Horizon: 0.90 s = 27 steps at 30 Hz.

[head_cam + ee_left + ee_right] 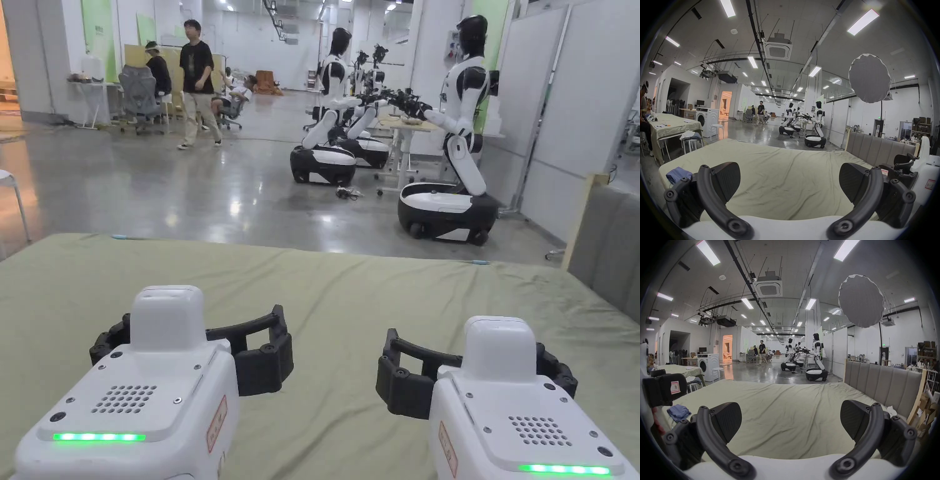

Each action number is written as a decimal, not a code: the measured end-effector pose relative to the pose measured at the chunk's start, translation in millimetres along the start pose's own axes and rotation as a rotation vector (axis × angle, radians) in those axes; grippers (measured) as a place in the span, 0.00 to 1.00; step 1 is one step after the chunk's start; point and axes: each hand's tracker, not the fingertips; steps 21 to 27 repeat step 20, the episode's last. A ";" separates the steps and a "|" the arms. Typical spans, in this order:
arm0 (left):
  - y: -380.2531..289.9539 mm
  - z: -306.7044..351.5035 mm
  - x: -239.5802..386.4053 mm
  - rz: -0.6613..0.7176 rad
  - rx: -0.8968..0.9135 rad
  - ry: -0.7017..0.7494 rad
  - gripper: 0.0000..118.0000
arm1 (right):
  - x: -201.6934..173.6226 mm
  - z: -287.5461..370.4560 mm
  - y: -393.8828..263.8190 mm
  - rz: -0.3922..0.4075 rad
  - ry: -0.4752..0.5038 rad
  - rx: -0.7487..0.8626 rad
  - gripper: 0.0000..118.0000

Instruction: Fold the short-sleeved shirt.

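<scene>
Left tongs [789, 183], right tongs [791, 423] gaping (nothing held), over bed [337, 294]

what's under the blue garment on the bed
The blue garment lies crumpled on the green bedsheet near the bed's left edge. The sheet runs under it; anything else beneath is covered by its folds.

A glossy grey floor [187, 187] under ceiling strip lights [727, 8], white partition walls [581, 119], perhaps a washing machine [706, 120].
</scene>
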 end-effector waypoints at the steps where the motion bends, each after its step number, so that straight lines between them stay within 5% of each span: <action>1: 0.2 -0.1 -0.1 0.000 -0.001 0.002 0.99 | 0.7 0.1 0.8 -0.022 0.001 -0.011 1.00; 9: 1.6 2.3 -1.1 0.005 0.008 0.001 0.99 | 9.7 1.0 6.4 -0.111 0.033 -0.027 1.00; 17: 1.7 2.7 -2.8 0.012 0.017 0.004 0.99 | 1.8 0.7 4.0 -0.028 -0.020 -0.014 1.00; 27: 0.6 1.9 -4.7 0.012 0.012 0.014 0.99 | 2.0 -1.5 5.0 -0.074 -0.033 -0.019 1.00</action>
